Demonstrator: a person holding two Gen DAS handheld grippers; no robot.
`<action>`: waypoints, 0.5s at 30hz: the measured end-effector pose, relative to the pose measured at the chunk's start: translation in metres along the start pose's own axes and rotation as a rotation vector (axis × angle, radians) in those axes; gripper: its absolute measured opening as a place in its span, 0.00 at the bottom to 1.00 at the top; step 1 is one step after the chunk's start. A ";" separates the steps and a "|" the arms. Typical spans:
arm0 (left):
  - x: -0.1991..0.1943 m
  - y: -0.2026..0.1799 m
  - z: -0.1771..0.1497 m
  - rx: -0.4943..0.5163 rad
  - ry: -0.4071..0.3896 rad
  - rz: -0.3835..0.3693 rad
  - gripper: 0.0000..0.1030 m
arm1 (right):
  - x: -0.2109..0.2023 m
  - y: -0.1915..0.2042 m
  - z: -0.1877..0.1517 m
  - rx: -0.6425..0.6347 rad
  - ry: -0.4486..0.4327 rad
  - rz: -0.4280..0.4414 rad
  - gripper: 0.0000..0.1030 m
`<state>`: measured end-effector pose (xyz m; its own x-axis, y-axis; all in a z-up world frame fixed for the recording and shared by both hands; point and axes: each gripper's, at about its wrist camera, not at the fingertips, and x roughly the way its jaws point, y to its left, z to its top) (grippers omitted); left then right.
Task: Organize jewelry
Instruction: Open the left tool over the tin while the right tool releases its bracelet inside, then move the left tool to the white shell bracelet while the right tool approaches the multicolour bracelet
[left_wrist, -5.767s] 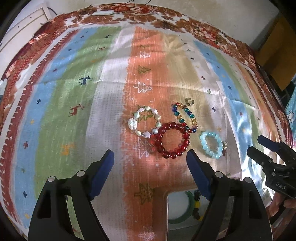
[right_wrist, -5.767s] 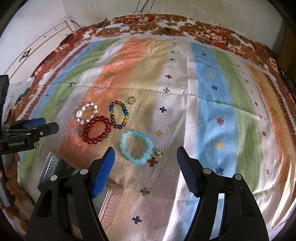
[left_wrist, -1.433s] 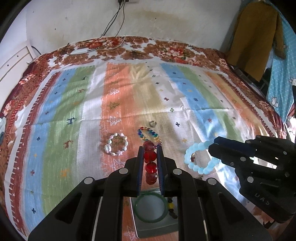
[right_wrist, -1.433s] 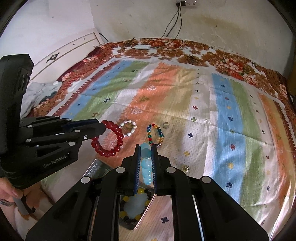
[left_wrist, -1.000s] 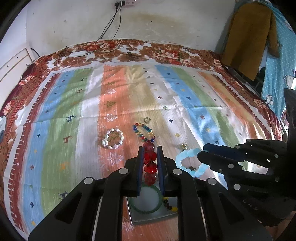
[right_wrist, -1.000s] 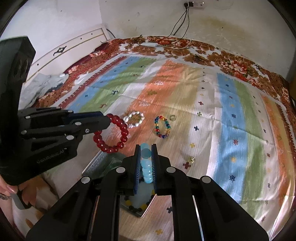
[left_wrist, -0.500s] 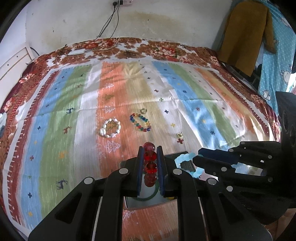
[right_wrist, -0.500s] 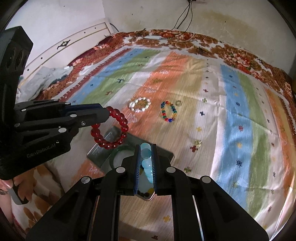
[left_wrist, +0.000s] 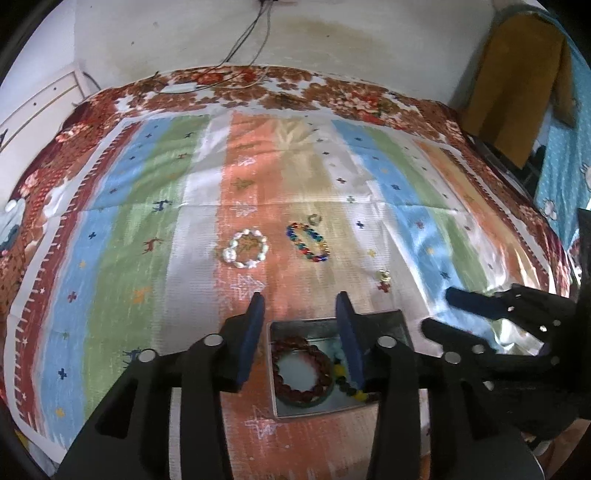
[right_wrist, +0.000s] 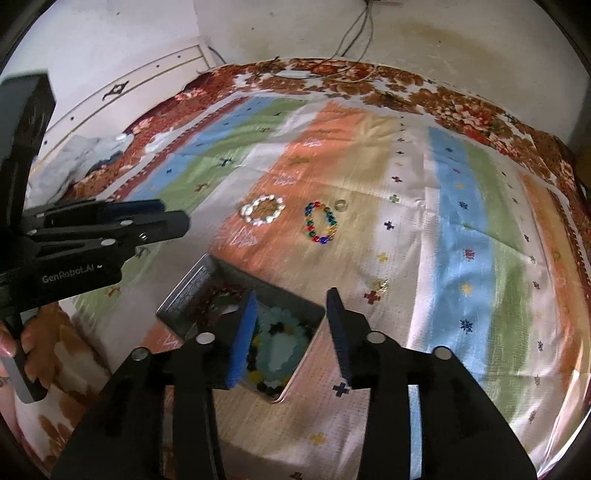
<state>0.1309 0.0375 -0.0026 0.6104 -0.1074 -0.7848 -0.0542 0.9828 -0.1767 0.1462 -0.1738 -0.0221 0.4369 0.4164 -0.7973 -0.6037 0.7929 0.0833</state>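
Your left tool (left_wrist: 301, 314) hangs with its jaws spread wide and nothing between them, right over the metal tin (left_wrist: 384, 318) near the bed's front edge. The red bead bracelet (left_wrist: 301, 363) lies inside the tin. Your right tool (right_wrist: 291, 306) is likewise wide apart and empty above the tin, where the pale blue bracelet (right_wrist: 275, 347) rests. The white shell bracelet (left_wrist: 245, 248) and the multicoloured bead bracelet (left_wrist: 308, 242) lie side by side mid-bedspread (left_wrist: 110, 221).

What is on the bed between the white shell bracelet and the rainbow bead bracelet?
Nothing but bare orange-striped bedspread lies between the white shell bracelet and the rainbow bead bracelet; both wrist views show that.
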 end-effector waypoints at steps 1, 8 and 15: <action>0.002 0.002 0.001 -0.007 0.001 0.011 0.44 | 0.000 -0.003 0.001 0.010 -0.003 -0.002 0.46; 0.014 0.014 0.008 -0.024 0.024 0.050 0.51 | 0.009 -0.034 0.011 0.105 0.009 -0.020 0.54; 0.028 0.017 0.017 -0.016 0.049 0.067 0.57 | 0.021 -0.058 0.016 0.160 0.036 -0.054 0.57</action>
<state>0.1610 0.0538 -0.0177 0.5653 -0.0493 -0.8234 -0.1061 0.9856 -0.1318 0.2013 -0.2037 -0.0338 0.4398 0.3568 -0.8242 -0.4643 0.8759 0.1314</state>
